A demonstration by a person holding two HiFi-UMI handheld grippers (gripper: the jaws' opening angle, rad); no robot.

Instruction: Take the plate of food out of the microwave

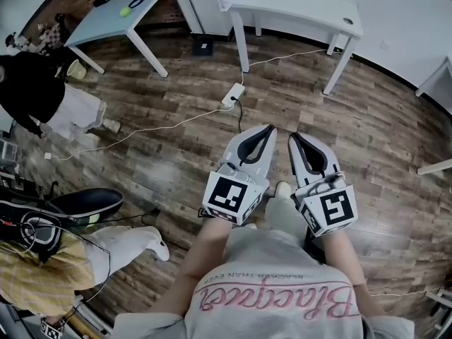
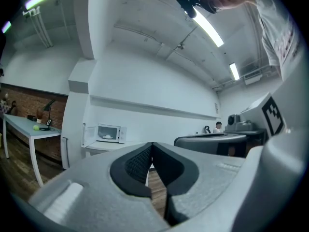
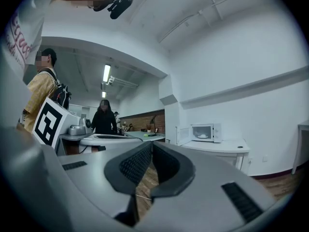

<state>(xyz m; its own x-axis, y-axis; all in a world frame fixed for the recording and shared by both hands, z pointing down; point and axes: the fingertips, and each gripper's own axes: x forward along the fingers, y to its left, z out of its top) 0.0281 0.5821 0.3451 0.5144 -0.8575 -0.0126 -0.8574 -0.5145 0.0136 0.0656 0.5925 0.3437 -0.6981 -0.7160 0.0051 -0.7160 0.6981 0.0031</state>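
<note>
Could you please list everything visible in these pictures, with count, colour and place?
microwave: one, white, door open, on the white table
plate of food: one, pale, inside the microwave
white table: one, white, by the wall
grey table: one, pale grey, far left
ball: one, green, on the grey table
power strip: one, white, on the floor, cables attached
floor: one, brown wood planks
person in black: one, left of the wearer
person in yellow shirt: one, near left, wearing a backpack
left gripper: one, grey, jaws together, nothing between
right gripper: one, grey, jaws together, nothing between
shirt: one, pale with pink lettering, on the wearer
</note>
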